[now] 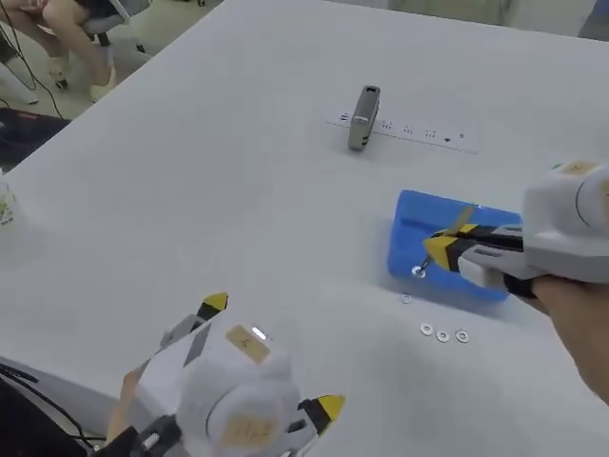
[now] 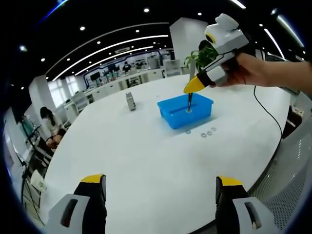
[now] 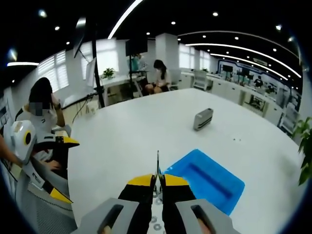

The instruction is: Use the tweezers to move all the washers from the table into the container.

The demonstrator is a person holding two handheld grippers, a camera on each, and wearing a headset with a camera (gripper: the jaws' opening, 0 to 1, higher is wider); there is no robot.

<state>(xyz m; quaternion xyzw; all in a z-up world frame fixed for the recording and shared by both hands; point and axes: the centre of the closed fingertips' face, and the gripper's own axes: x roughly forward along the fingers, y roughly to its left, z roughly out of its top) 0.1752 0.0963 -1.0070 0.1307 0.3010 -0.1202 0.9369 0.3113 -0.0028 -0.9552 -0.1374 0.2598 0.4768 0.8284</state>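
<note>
Big white surface [image 1: 190,190] in an open office, strip lights overhead. The blue container [image 1: 419,214] sits on it. The right gripper [image 1: 440,248] has its fingers clamped shut on the tweezers [image 1: 425,264], tip down at the container's near corner. One washer [image 1: 419,271] is right at the tip, can't tell if it's pinched or just lying there. Four more washers [image 1: 442,334] lie on the surface just in front of the container. A small grey box [image 1: 363,117] stands beyond the container. The left gripper [image 1: 272,355] hangs well apart from the container, fingers spread wide, empty.
</note>
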